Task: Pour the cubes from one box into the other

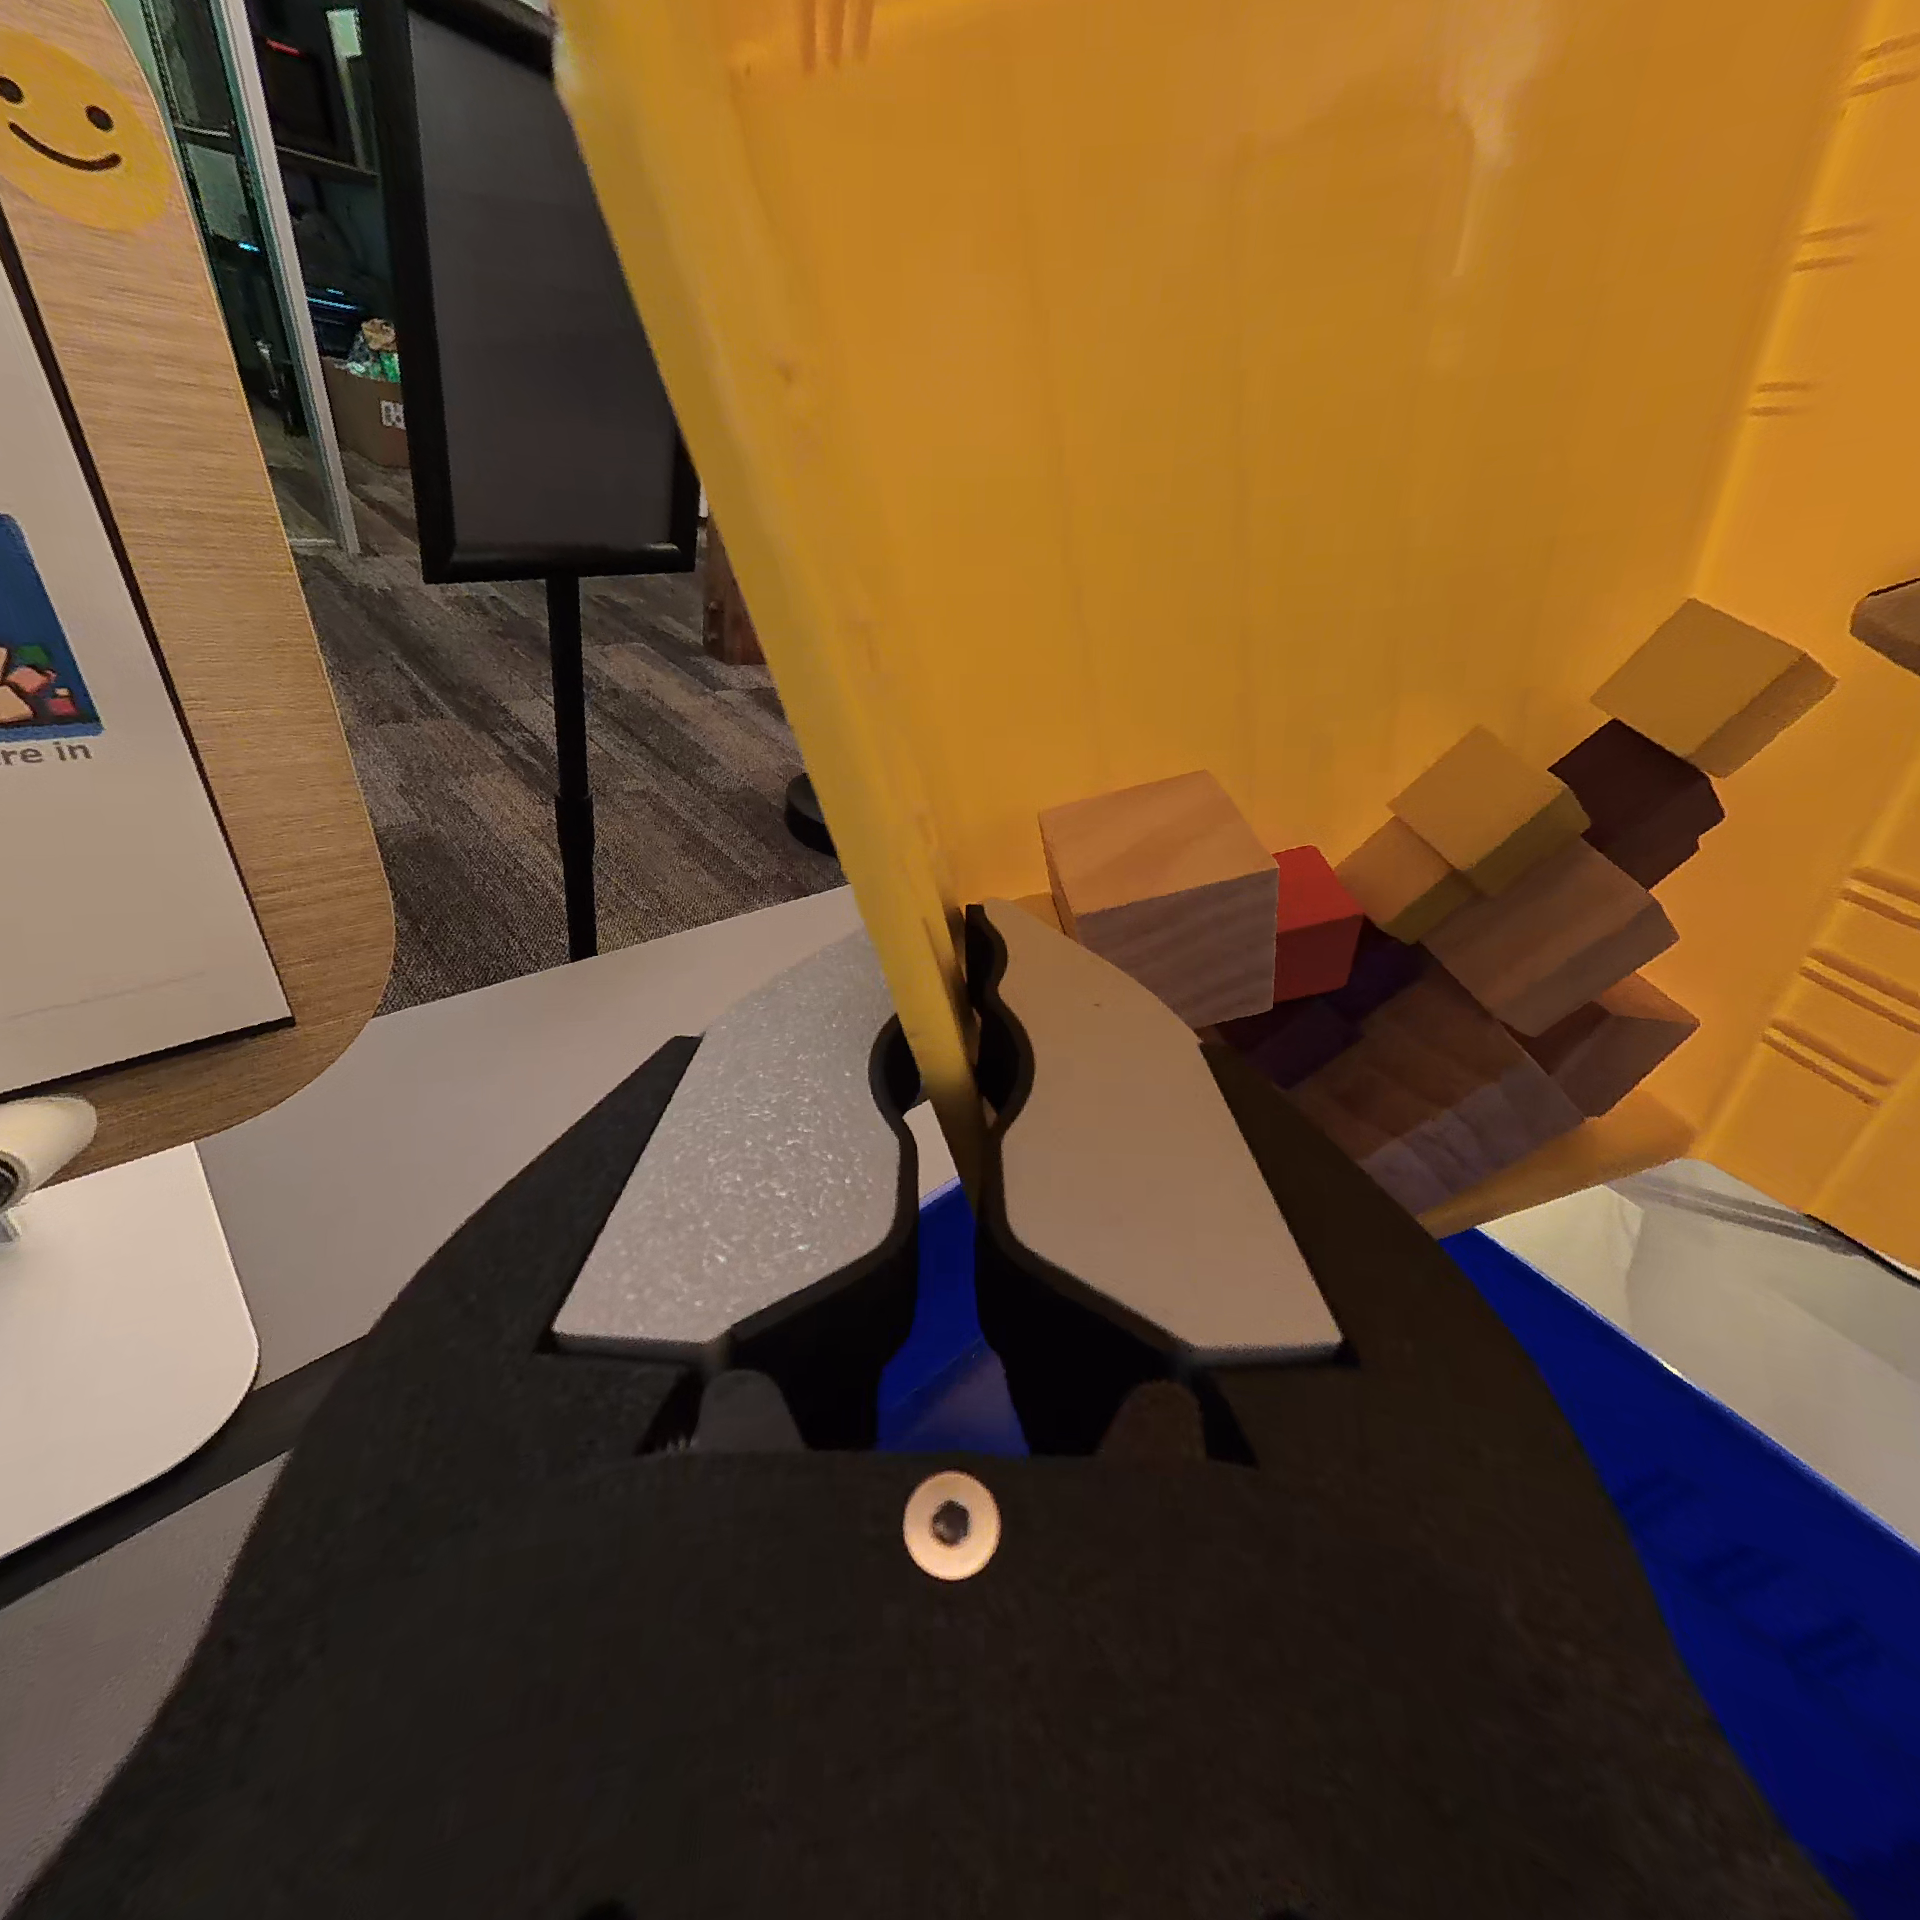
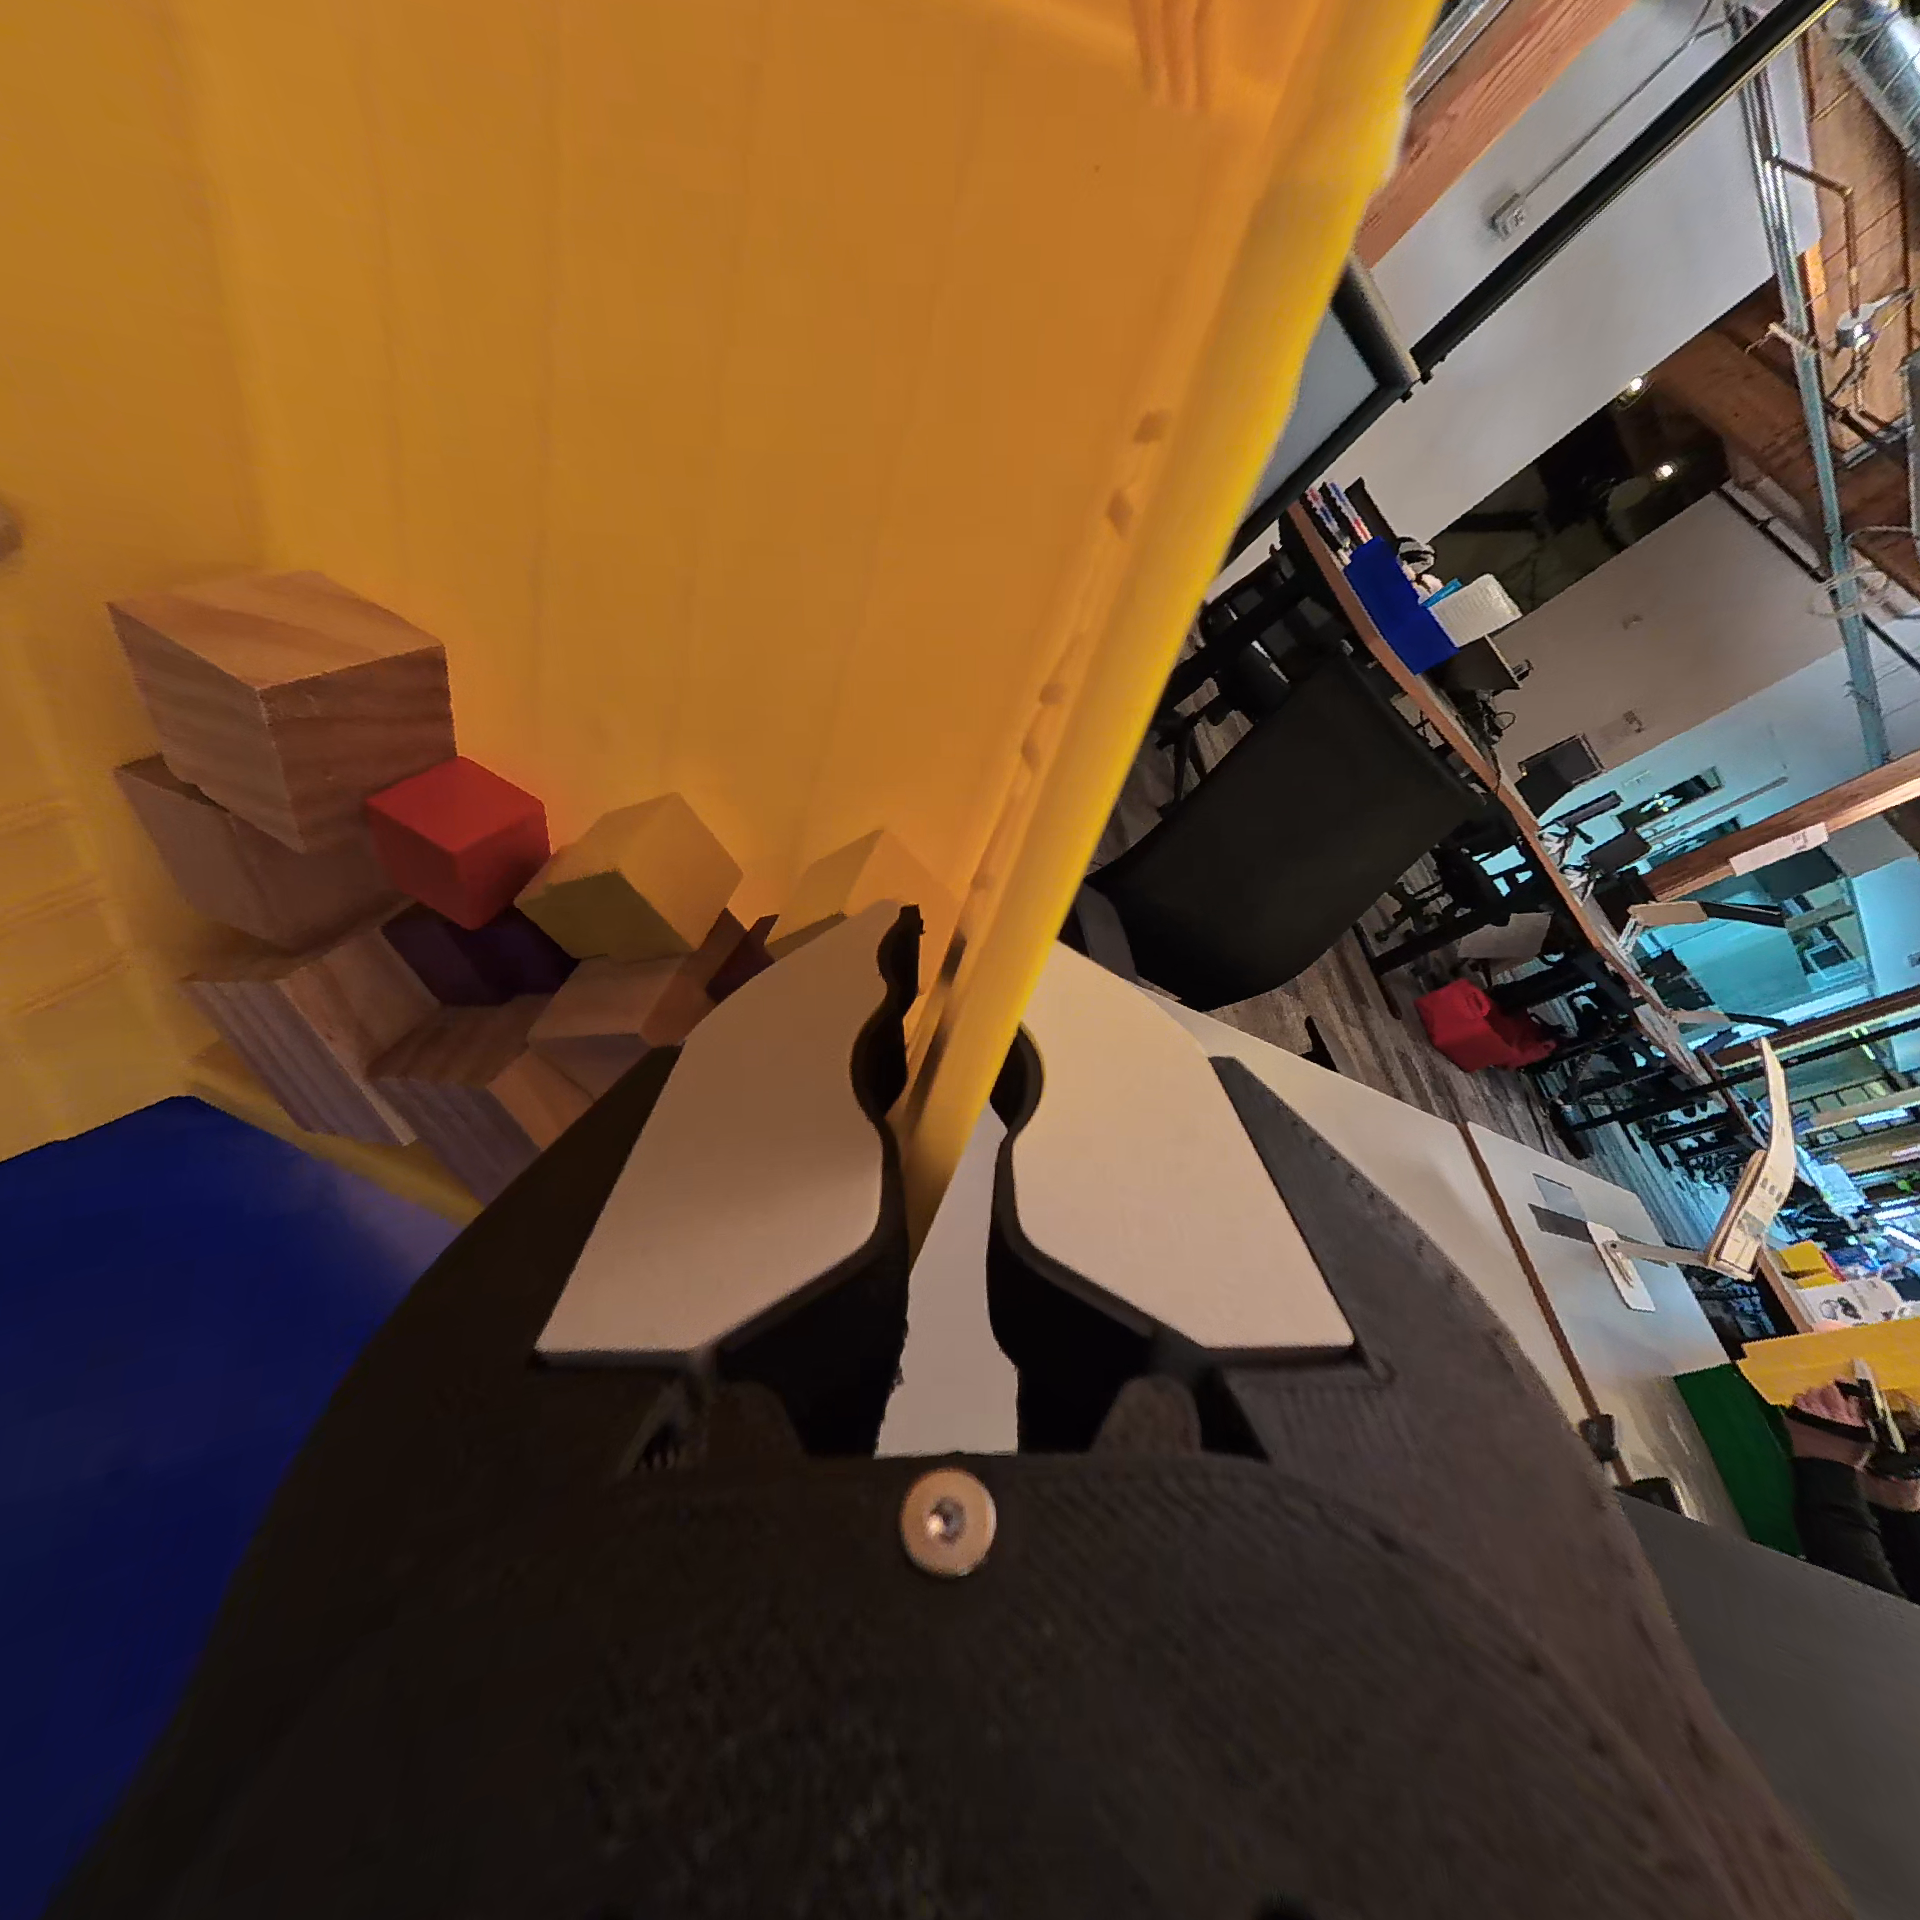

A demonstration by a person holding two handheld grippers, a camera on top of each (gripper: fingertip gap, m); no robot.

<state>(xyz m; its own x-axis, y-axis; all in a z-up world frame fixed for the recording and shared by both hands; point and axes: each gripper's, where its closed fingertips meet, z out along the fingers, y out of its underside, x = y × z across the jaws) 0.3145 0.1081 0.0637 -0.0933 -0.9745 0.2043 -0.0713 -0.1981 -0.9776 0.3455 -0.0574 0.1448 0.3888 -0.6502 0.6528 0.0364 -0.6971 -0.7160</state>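
Note:
A yellow plastic box (image 1: 1195, 416) is held steeply tilted, each gripper shut on one of its side walls. My left gripper (image 1: 951, 997) clamps the left wall; my right gripper (image 2: 940, 997) clamps the right wall (image 2: 1039, 727). Several wooden cubes (image 1: 1164, 904), plain, red (image 1: 1314, 920), yellow and dark purple, lie piled at the box's low edge. They also show in the right wrist view (image 2: 301, 707) with the red cube (image 2: 457, 831). A blue box (image 1: 1704, 1475) sits just below the yellow box's low edge; it also shows in the right wrist view (image 2: 156, 1403).
A grey table (image 1: 436, 1060) holds a white stand base (image 1: 114, 1330) and a wooden sign board (image 1: 177, 623). A black sign on a pole (image 1: 540, 343) stands on the floor behind. Desks, chairs (image 2: 1299, 831) and a white tabletop (image 2: 1538, 1195) lie to the right.

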